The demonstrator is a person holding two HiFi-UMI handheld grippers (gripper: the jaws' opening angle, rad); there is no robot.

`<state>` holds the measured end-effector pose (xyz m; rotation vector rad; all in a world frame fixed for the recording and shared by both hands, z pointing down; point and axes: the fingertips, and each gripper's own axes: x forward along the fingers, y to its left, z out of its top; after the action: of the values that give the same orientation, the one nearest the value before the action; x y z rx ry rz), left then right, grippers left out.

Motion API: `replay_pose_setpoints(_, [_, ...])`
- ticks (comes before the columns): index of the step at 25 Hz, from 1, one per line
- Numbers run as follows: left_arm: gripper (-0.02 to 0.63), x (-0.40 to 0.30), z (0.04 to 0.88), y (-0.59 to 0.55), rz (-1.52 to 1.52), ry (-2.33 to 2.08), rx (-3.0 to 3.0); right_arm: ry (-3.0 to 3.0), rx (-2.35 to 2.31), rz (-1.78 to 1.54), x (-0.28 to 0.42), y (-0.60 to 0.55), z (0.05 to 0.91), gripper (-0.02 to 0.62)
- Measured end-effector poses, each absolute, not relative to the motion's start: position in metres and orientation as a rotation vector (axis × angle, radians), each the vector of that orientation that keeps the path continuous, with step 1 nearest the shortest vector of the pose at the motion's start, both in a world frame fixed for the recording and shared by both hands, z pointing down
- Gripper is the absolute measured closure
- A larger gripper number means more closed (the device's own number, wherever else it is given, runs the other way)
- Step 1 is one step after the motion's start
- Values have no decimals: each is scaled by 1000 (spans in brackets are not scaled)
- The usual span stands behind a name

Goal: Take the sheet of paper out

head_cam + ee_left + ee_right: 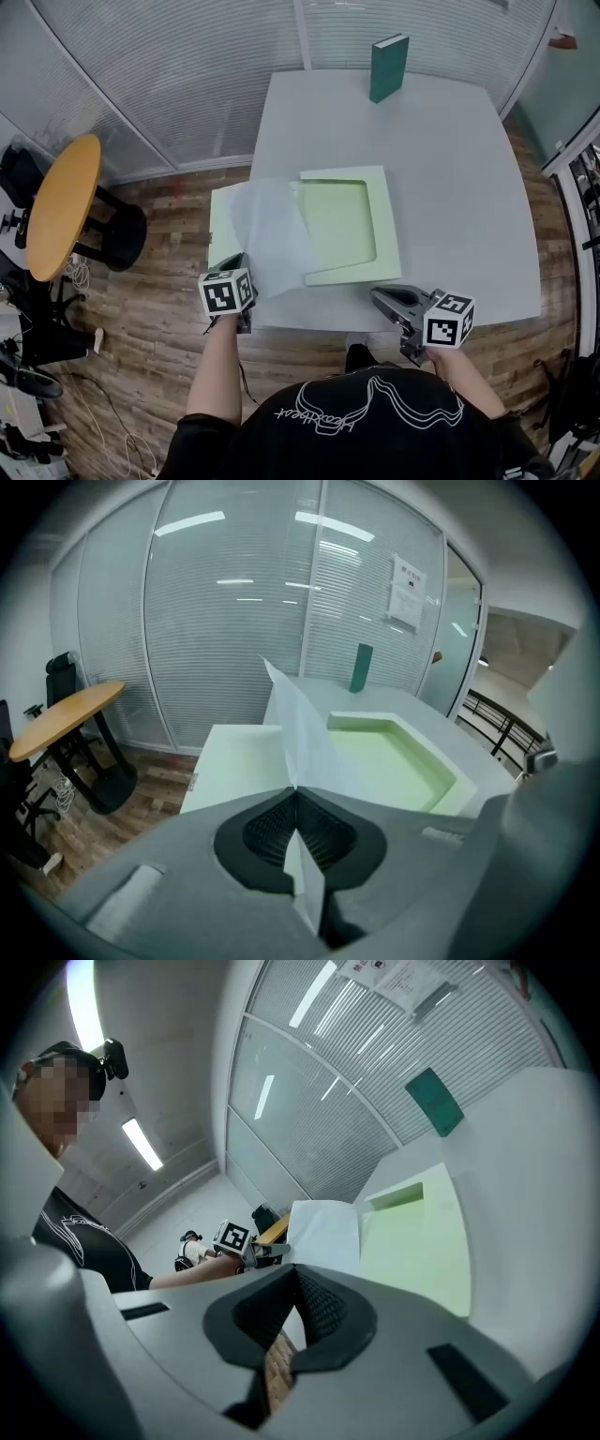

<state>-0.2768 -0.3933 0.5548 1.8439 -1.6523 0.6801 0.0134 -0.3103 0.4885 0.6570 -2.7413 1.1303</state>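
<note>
A thin white sheet of paper is lifted off the table's front left, and its far part droops over the open pale green box. My left gripper is shut on the sheet's near corner. In the left gripper view the paper rises upright from between the closed jaws of the left gripper. My right gripper hovers at the table's front edge, right of the box, shut with nothing in it. The right gripper view shows its jaws, the right gripper, meeting, with the sheet beyond.
The box's lid flap sticks out past the left edge of the white table. A dark green book stands upright at the far edge. A round orange table and a black stool stand on the wooden floor to the left, with glass walls behind.
</note>
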Motion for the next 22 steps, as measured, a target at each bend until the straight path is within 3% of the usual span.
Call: replay_pose_setpoints(22, [594,-246,424,-225,344,-1619,2176,-2932,790,989,-40,-194,428,586])
